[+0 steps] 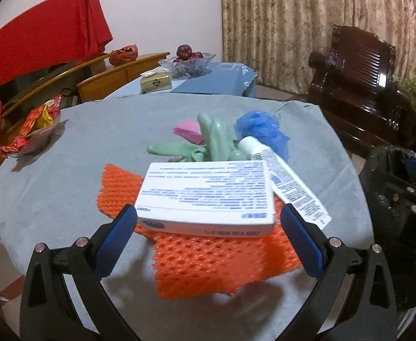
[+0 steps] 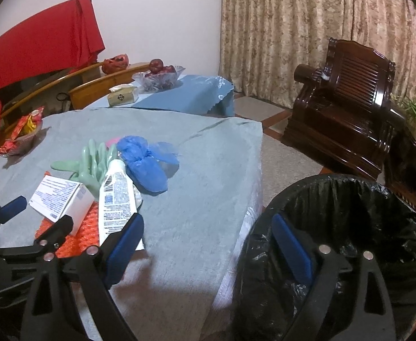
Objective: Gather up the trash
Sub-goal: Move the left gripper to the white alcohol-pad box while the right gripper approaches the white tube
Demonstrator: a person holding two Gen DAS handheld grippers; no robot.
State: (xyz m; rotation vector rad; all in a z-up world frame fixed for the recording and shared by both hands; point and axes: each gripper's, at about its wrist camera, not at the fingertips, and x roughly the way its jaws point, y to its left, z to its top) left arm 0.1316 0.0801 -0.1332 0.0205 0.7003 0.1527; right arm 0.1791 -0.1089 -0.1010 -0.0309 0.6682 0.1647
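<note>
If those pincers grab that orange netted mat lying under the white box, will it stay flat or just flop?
The orange foam-net mat will probably flop: it is thin, open mesh, with an uneven near edge. It looks very light. The white printed cardboard box rests on it between the open left gripper fingers, so tugging the mat would likely drag or tip the box.

Counted: one white box (image 1: 208, 196), one tube (image 1: 287, 179), one orange mesh sheet (image 1: 208, 261), one green glove (image 1: 205, 145), one blue shoe cover (image 2: 145, 164), one lined bin (image 2: 350, 227).
</note>
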